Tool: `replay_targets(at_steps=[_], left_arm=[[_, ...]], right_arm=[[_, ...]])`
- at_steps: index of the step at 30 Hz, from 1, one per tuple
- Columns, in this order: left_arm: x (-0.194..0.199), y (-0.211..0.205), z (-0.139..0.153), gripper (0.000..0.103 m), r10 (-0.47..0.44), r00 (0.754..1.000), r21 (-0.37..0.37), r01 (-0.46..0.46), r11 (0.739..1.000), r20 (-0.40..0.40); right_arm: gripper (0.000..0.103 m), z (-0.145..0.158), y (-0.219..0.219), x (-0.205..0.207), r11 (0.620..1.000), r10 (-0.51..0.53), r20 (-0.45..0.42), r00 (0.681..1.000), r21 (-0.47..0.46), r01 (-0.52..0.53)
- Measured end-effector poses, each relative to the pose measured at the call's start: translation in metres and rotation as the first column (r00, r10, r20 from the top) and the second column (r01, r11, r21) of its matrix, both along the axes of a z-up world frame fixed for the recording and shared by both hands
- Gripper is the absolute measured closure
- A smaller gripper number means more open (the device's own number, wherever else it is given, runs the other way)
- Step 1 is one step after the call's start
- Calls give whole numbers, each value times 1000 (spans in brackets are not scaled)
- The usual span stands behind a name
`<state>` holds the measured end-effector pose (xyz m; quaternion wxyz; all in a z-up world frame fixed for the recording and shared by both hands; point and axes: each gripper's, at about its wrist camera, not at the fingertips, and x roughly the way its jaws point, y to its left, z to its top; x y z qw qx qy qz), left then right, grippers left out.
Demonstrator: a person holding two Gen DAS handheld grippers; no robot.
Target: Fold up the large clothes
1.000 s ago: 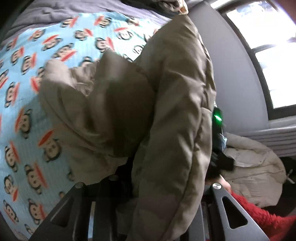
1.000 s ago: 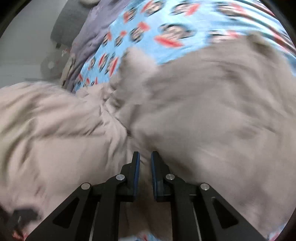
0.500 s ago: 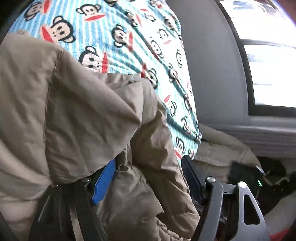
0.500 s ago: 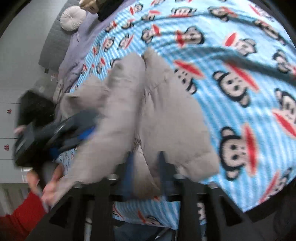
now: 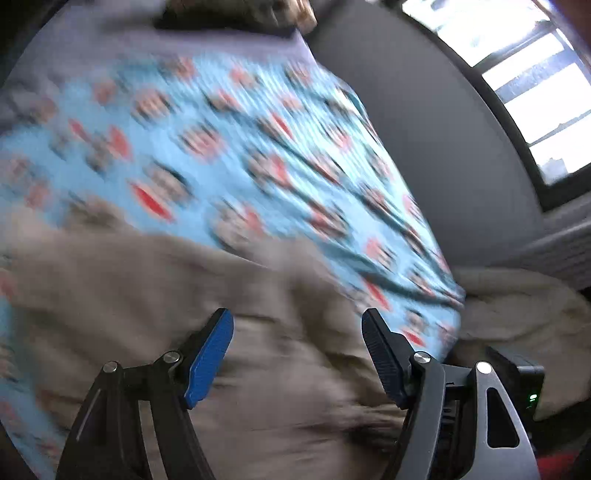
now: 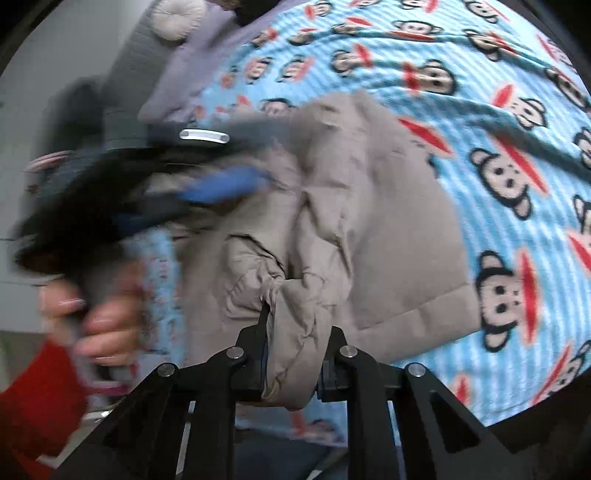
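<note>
A beige padded jacket (image 6: pixel 369 221) lies bunched on the blue monkey-print blanket (image 6: pixel 480 110). My right gripper (image 6: pixel 293 354) is at its near edge, jaws closing, with a gathered fold of the jacket pinched between the fingers. In the left wrist view the jacket (image 5: pixel 147 295) is blurred and lies under my left gripper (image 5: pixel 297 332), which stands wide open above the cloth with nothing between its blue pads (image 5: pixel 210 354). The right wrist view shows the left gripper (image 6: pixel 207 184) as a blur over the jacket's far left side, held by a hand (image 6: pixel 99 314) in a red sleeve.
A grey padded wall (image 5: pixel 424 129) and a bright window (image 5: pixel 517 92) run along the bed's right side. A cream coat (image 5: pixel 517 314) lies beside the bed below them. A round cushion (image 6: pixel 177 18) and a purple sheet (image 6: pixel 192 74) lie at the bed's head.
My left gripper let go of the jacket, opened wide and swung across above it. My right gripper opened, then closed on a fold at the jacket's near edge. The jacket now rests on the blanket.
</note>
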<state>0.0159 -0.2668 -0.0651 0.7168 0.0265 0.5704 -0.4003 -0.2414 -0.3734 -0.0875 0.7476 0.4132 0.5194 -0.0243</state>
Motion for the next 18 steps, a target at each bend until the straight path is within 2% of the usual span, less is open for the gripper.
replay_targets(at_steps=[2,3,5,6,9,14,17,18], left_arm=[[13,24,3,31,63,994,52,-68,996,94],[21,36,-4,31,90,986,112,-106,988,143],[32,48,-21,31,119,982,174,-144,974,146],[37,51,-30,31,139,983,169,-158,973,121],[35,25,-49,31,124,985,170,-144,975,122],[29,-46,-78,31,67,990,179,-89,980,123],[30,-71,-88,31,58,991,212,-82,974,117],[31,-74,-92,31,65,992,222,-88,971,111]], right_arm=[[85,1,1,-7,998,13,-14,1000,-64,-14],[86,0,2,-10,996,18,-23,1000,-89,-20],[86,-6,-2,-18,995,23,-43,999,-100,-28],[86,-10,-5,-21,995,19,-51,999,-96,-23],[86,-23,-9,-35,996,1,-75,997,-90,-8],[86,-43,-19,-54,996,-43,-132,990,-87,32],[85,-54,-34,-64,997,-71,-160,985,-39,65],[83,-50,-42,-70,995,-98,-161,982,-28,95]])
